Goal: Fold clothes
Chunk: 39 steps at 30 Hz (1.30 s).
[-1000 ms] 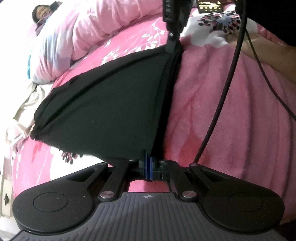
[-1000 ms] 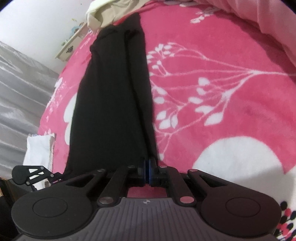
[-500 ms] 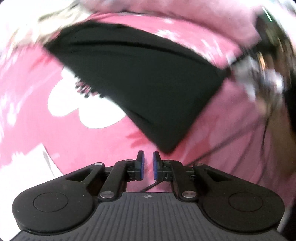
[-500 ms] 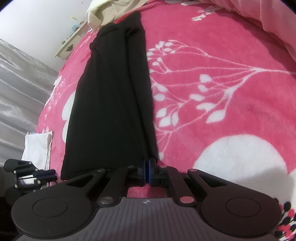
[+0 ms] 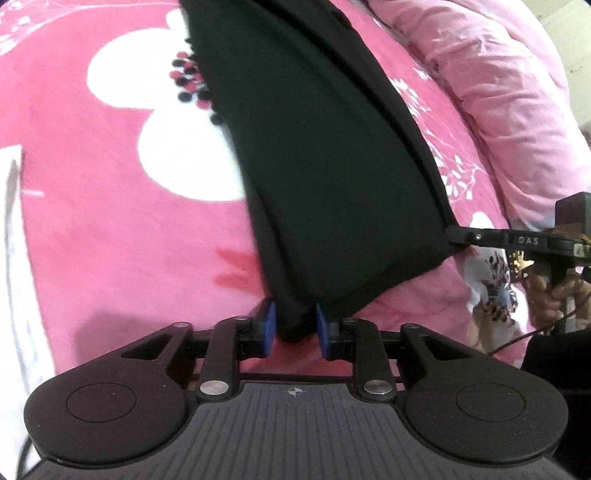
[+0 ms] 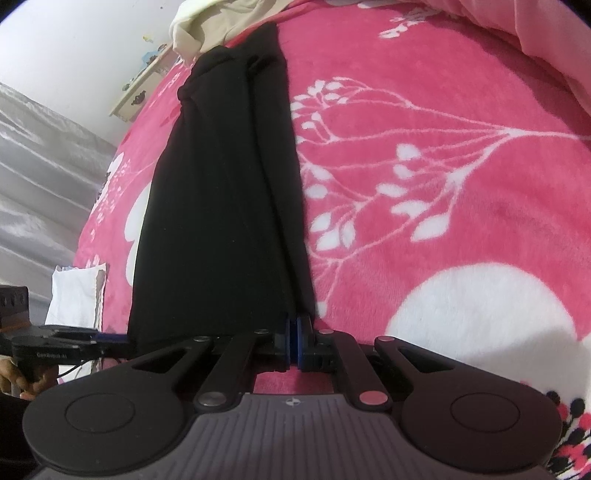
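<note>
A long black garment [image 5: 332, 166] lies folded lengthwise on the pink flowered blanket [image 5: 110, 221]. My left gripper [image 5: 295, 328] is at its near corner. The jaws are closing, and a bunched fold of black cloth fills the gap and touches both blue pads. In the right wrist view the garment [image 6: 221, 203] runs away from me as a narrow strip. My right gripper [image 6: 294, 343] is shut on its near right corner. That right gripper [image 5: 461, 236] also shows in the left wrist view, pinching the other corner. The left gripper [image 6: 110, 338] appears at the lower left of the right wrist view.
A pale pink quilt [image 5: 498, 92] is heaped along the far side of the bed. A folded white cloth [image 6: 74, 291] lies near the left edge, with cream clothing [image 6: 207, 22] and a small nightstand [image 6: 144, 92] beyond. A hand [image 5: 546, 295] holds the right gripper.
My left gripper let go of the corner it held, rolled and swung across to the garment's other near corner, where its jaws now stand around the cloth. The right gripper kept its hold and stayed put.
</note>
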### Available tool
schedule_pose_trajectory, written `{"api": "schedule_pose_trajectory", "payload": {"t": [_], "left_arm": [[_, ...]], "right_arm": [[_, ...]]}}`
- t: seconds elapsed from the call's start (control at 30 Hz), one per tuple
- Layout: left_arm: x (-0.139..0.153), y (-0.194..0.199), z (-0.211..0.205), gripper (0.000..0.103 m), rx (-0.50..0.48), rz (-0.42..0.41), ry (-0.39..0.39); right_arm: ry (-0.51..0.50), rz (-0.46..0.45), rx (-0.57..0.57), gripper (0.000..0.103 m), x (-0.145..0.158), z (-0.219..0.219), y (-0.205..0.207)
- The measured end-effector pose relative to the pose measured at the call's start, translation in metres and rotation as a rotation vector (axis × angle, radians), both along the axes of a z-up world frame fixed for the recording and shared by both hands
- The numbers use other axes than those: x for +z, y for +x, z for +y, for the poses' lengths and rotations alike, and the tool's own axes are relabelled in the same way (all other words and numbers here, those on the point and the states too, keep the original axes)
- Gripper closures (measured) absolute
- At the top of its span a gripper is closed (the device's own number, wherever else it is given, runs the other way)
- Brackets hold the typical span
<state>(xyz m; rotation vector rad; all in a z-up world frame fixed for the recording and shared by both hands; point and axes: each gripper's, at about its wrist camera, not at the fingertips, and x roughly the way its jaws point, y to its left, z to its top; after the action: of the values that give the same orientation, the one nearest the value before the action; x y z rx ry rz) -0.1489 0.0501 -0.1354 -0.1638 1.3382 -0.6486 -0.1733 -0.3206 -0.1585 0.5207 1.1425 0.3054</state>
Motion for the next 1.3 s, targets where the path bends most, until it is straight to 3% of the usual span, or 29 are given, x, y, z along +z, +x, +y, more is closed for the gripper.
{"api": "schedule_pose_trajectory", "payload": {"t": [0.03,0.2,0.27,0.37,0.4,0.53,0.6,0.67,0.87,1.07,1.3], "left_arm": [[-0.001,0.001,0.002,0.1,0.01,0.019,-0.029],[0.003,0.011,0.033,0.101,0.103,0.158,-0.319],[-0.003,0.011,0.038,0.101,0.089,0.171,-0.277],[-0.02,0.007,0.035,0.101,0.045,0.144,-0.144],[-0.021,0.006,0.034,0.101,0.041,0.135,-0.142],[-0.006,-0.003,0.017,0.099,-0.062,0.003,-0.055],[-0.002,-0.007,0.012,0.099,-0.097,-0.035,-0.025],[0.0,-0.008,0.011,0.099,-0.104,-0.046,-0.017],[-0.006,-0.006,0.012,0.099,-0.086,-0.034,-0.013],[-0.004,-0.011,0.007,0.099,-0.083,-0.056,0.02],[-0.005,-0.01,0.008,0.099,-0.074,-0.056,0.019]], "right_arm": [[0.001,0.001,0.0,0.099,0.0,0.0,0.0],[0.001,-0.003,-0.003,0.099,0.002,-0.001,-0.001],[0.004,-0.006,-0.006,0.1,0.002,-0.001,-0.002],[0.01,-0.002,-0.01,0.099,-0.001,-0.001,-0.002],[0.008,-0.002,-0.007,0.099,-0.001,-0.001,-0.002],[-0.025,-0.004,0.046,0.097,0.006,0.002,-0.002],[-0.041,0.005,0.082,0.089,0.013,0.001,-0.003],[-0.064,0.004,0.091,0.079,0.024,-0.004,-0.001],[-0.02,-0.1,0.047,0.079,0.054,-0.014,0.044],[-0.022,-0.185,0.05,0.079,0.041,0.011,0.118],[-0.009,-0.183,0.073,0.079,0.011,0.033,0.178]]}}
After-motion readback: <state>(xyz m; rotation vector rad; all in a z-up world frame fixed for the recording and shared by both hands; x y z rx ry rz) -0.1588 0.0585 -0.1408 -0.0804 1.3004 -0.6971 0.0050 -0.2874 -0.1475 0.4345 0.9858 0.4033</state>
